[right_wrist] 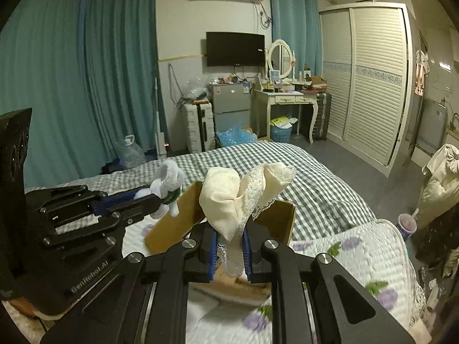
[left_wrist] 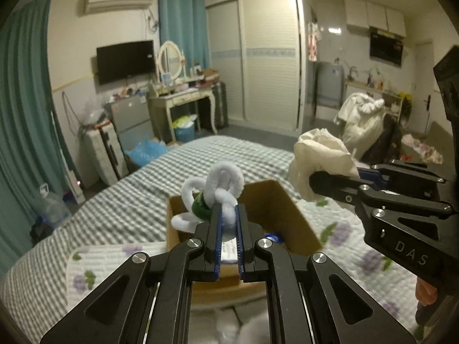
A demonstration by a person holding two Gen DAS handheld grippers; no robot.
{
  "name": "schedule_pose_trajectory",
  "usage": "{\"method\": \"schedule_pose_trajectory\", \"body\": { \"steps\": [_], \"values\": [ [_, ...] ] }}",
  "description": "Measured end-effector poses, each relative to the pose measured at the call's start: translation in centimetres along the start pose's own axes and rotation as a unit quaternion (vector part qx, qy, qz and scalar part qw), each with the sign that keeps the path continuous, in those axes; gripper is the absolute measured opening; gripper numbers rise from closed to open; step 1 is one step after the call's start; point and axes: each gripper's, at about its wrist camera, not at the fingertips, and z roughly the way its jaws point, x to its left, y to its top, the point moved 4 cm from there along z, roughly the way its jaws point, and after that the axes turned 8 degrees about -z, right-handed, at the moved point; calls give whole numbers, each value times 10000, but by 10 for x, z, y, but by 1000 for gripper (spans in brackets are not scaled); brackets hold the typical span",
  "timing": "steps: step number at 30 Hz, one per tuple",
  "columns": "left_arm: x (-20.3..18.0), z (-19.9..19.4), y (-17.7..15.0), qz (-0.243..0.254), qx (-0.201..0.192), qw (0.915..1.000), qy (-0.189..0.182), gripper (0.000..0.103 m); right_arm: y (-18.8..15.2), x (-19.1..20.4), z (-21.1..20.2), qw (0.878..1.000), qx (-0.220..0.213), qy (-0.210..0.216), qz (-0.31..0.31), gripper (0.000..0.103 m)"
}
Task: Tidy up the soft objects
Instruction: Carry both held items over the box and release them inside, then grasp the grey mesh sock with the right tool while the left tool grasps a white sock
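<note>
My left gripper (left_wrist: 228, 213) is shut on a white plush toy with a green band (left_wrist: 218, 185) and holds it above an open cardboard box (left_wrist: 275, 200) on the bed. My right gripper (right_wrist: 229, 230) is shut on a cream lace-trimmed cloth (right_wrist: 229, 197), held over the same box (right_wrist: 175, 223). In the left wrist view the right gripper (left_wrist: 315, 182) comes in from the right with the cloth (left_wrist: 318, 157). In the right wrist view the left gripper (right_wrist: 155, 197) holds the plush toy (right_wrist: 169, 183) at the left.
The box stands on a floral quilt (left_wrist: 358, 246) over a green checked bedsheet (left_wrist: 129, 200). Something blue (left_wrist: 272, 236) lies inside the box. A drink cup (right_wrist: 407, 225) stands beside the bed at the right. A dressing table, fridge and wardrobe stand beyond the bed.
</note>
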Motion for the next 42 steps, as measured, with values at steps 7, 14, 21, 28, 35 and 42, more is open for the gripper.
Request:
{"method": "schedule_pose_trajectory", "body": {
  "steps": [7,14,21,28,35,42],
  "values": [
    [6,65,-29,132,456,9988,131,7,-33,-13,90,9984,529,151,115,14],
    [8,80,-37,-45,530,9983,228,14,-65,-34,126,9954,811,274,435,17],
    [5,66,-26,-102,639,9972,385,14,-60,-42,103,9959,672,113,589,49],
    [-4,10,-3,-58,375,9982,464,37,-33,-35,48,9980,389,-60,492,59],
    [-12,-29,21,-141,-64,9993,327,72,-13,-23,-12,9988,175,-170,426,65],
    [-7,-76,17,-130,-418,9977,525,83,-13,-13,-57,9991,53,-341,263,65]
  ]
}}
